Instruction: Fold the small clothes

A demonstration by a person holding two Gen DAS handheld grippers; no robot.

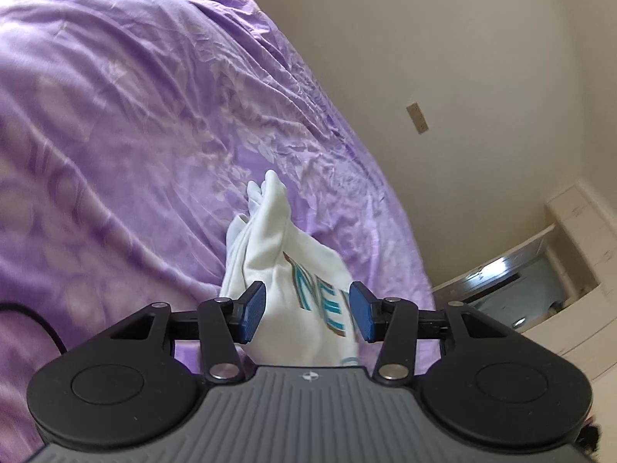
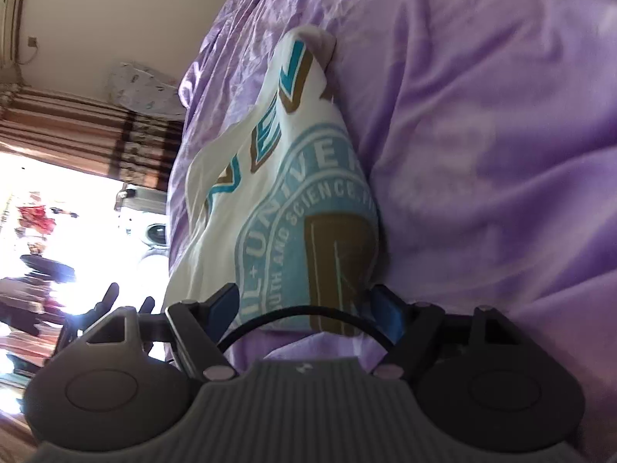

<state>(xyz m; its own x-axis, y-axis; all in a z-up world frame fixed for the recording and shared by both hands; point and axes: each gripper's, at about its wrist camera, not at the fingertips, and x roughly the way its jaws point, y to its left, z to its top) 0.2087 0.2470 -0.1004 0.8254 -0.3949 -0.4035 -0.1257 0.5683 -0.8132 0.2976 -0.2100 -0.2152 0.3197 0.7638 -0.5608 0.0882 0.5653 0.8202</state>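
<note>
The white shirt (image 2: 293, 200) lies bunched on the purple bed cover (image 1: 115, 115). The left gripper (image 1: 307, 312) and right gripper (image 2: 304, 308) stand open, the shirt between their fingers, not pinched.

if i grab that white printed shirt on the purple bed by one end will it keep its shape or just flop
Probably flop: the white shirt already lies bunched in soft folds on the purple bedspread, so it looks like thin, limp fabric. It likely weighs little for its size. Pushed, it would probably crumple and drag the wrinkled cover rather than slide cleanly. Both the left gripper and right gripper stand open around it.
</note>
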